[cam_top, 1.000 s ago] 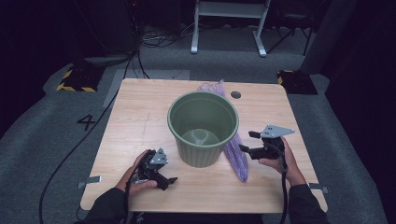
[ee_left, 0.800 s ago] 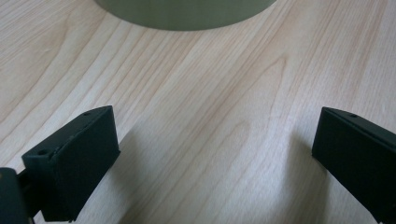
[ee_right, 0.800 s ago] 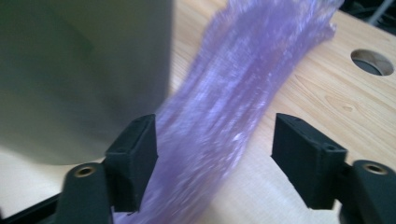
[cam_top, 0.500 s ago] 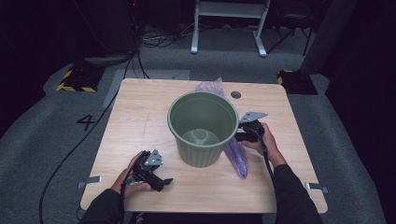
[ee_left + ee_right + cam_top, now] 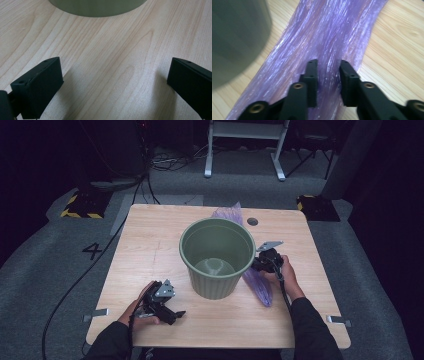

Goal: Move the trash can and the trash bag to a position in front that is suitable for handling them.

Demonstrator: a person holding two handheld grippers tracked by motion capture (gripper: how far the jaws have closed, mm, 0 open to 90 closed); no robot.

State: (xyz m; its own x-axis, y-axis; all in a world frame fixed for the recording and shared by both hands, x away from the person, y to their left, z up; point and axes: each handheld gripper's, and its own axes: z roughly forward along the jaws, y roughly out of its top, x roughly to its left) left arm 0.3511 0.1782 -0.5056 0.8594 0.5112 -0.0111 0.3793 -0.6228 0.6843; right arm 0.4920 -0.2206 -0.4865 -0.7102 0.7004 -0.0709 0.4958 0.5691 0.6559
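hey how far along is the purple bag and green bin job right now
Early. Done: the right gripper has reached the purple bag lying beside the green bin, its jaws just closing around a fold. Left: lift the bag; the bin looks unlined. The left gripper rests open on the table.

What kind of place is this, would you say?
Probably a lab or studio set up for recording: a light wooden table on grey carpet, a black-and-yellow striped floor block, loose cables, dark surroundings.
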